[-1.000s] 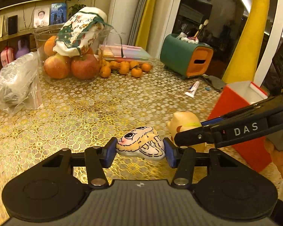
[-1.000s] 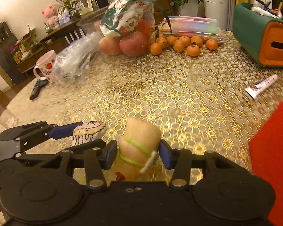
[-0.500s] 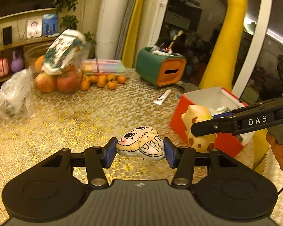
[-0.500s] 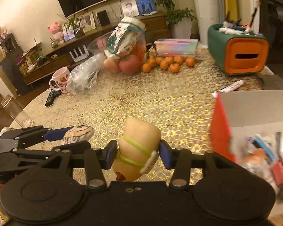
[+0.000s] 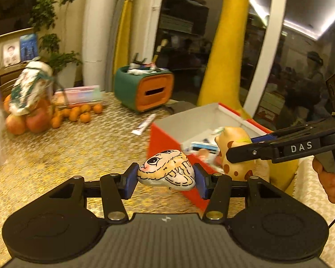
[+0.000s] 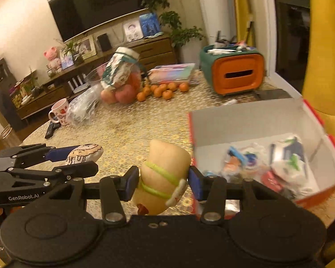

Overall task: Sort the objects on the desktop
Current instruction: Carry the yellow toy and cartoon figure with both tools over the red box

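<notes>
While both toys are off the table and not yet dropped, we judge the sorting partly done: the red box (image 6: 252, 120) already holds a heap of small packets and toys. Our left gripper (image 5: 165, 176) is clamped on a painted owl-faced toy (image 5: 166, 170) near the box's corner, and our right gripper (image 6: 163, 179) is clamped on a tan spotted toy (image 6: 165, 174) beside its open top. Left to sort, we think, are these two and the tube (image 5: 144, 124) on the tablecloth.

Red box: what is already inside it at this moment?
The red box holds a loose pile of small packets, white, blue and red, blurred beyond naming. Its near corner is hidden behind the right gripper, shut on the giraffe toy.
</notes>
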The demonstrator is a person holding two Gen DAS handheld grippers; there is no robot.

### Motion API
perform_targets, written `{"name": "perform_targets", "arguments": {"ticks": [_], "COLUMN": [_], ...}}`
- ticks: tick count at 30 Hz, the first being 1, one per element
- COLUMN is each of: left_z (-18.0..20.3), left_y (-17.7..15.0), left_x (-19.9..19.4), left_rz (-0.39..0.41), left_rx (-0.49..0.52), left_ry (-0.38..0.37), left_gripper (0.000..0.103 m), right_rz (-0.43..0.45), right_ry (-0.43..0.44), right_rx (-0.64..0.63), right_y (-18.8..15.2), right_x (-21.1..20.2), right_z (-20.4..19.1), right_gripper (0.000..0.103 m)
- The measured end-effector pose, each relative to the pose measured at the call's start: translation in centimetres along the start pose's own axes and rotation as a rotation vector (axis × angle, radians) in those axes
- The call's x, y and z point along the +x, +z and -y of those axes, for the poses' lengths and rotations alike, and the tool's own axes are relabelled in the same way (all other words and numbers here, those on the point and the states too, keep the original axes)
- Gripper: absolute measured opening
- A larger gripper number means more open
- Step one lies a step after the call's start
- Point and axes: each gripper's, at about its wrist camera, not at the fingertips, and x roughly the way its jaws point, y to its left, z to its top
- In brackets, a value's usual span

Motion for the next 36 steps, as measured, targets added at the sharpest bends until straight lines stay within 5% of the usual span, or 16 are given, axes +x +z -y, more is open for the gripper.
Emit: {"name": "perform_targets", "arguments": {"ticks": [20,36], "left_z": [9.9,11.4], "left_y": [2.7,3.8], "left_x": [7.9,16.7], "left_rz": [-0.067,-0.185], "left_rx": [0.195,0.222], "left_ry": [-0.073,0.000], "left_gripper": [0.051,0.052], "right_rz": [0.066,-0.011], "right_ry": [-0.191,-0.260], "right_rx": [0.094,0.080], "right_y": [-0.2,0.6], "right_x": [-3.9,2.0], "right_z": [11.2,15.5], "right_gripper": [0.047,0.047]}}
